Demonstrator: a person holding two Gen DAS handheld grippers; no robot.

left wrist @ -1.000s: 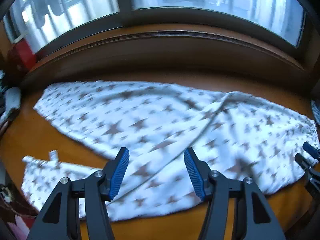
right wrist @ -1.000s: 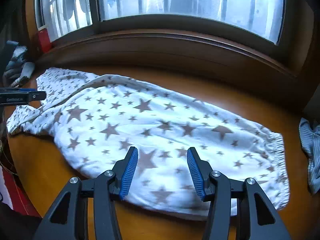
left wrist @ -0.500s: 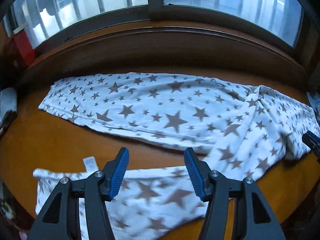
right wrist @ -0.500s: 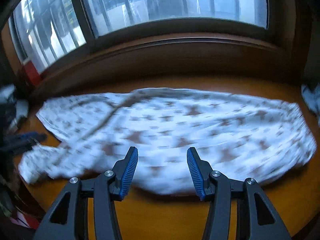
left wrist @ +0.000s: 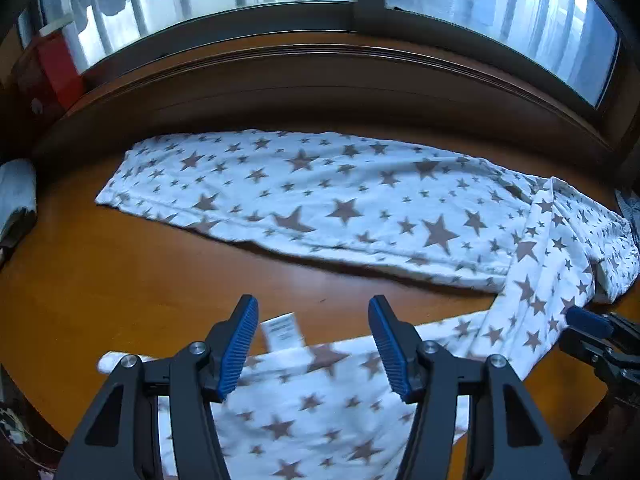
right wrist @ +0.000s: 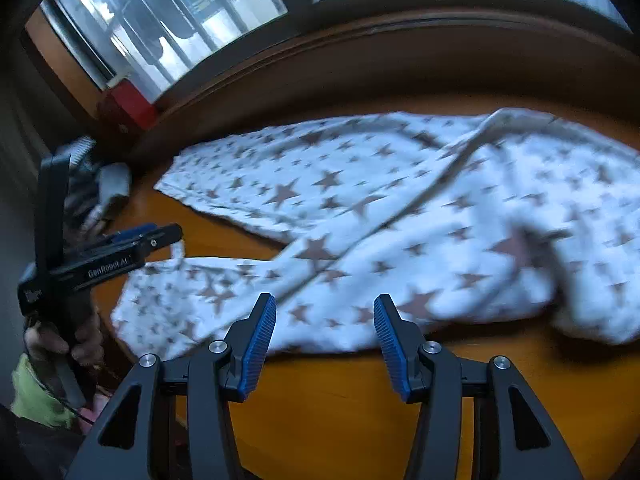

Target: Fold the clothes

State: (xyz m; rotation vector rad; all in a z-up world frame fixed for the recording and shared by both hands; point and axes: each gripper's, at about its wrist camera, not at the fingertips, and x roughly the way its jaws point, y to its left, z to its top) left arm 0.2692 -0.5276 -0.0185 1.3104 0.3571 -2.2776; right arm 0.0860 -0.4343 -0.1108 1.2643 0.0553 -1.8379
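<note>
I had the pants (left wrist: 328, 200) spread on the table (left wrist: 120, 276), legs splayed in a V, long axes running left to right. My left gripper (left wrist: 312, 344) hovered spread and empty over the near leg's cuff, tag (left wrist: 282, 330) just ahead of its jaws. My right gripper (right wrist: 324, 344) hung spread and empty at the near edge toward the waist. The left was nearer that cuff.
</note>
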